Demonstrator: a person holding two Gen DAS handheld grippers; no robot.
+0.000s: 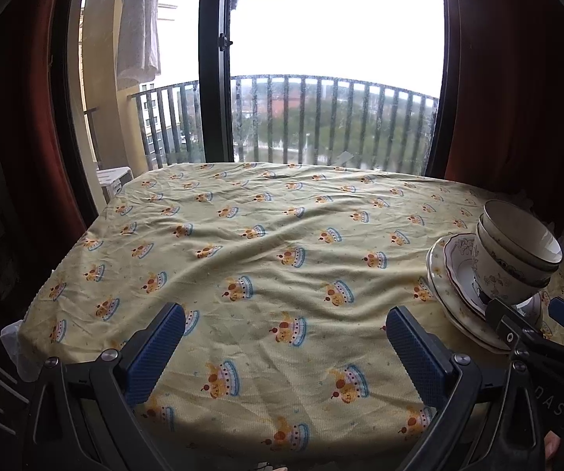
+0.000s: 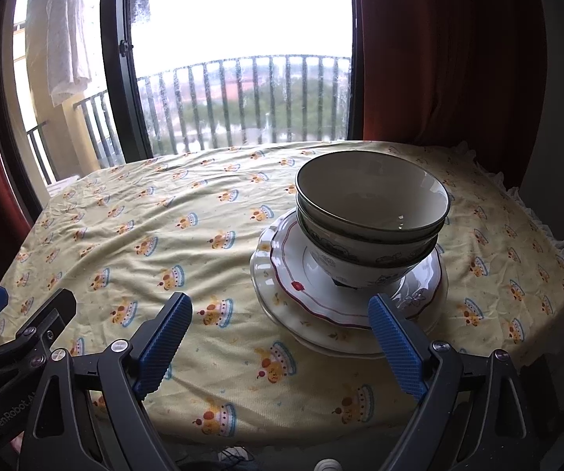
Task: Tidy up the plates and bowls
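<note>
Nested white bowls (image 2: 372,212) with dark rims and a floral print stand upright on stacked scalloped plates (image 2: 293,286), the top plate edged in red. The stack sits on the right side of the table. My right gripper (image 2: 278,300) is open just in front of the stack, its right pad (image 2: 395,341) over the plates' near rim, and no pad touches the dishes. In the left wrist view the same bowls (image 1: 517,251) and plates (image 1: 450,271) show at the right edge. My left gripper (image 1: 285,310) is open over bare cloth, with nothing between its fingers.
A yellow tablecloth (image 1: 242,235) printed with small cake-like figures covers the table. Behind it are a glass balcony door (image 1: 215,78), railings and red curtains (image 2: 438,59). The table's edges fall away at left and front. The left gripper (image 2: 26,300) shows at the right wrist view's left edge.
</note>
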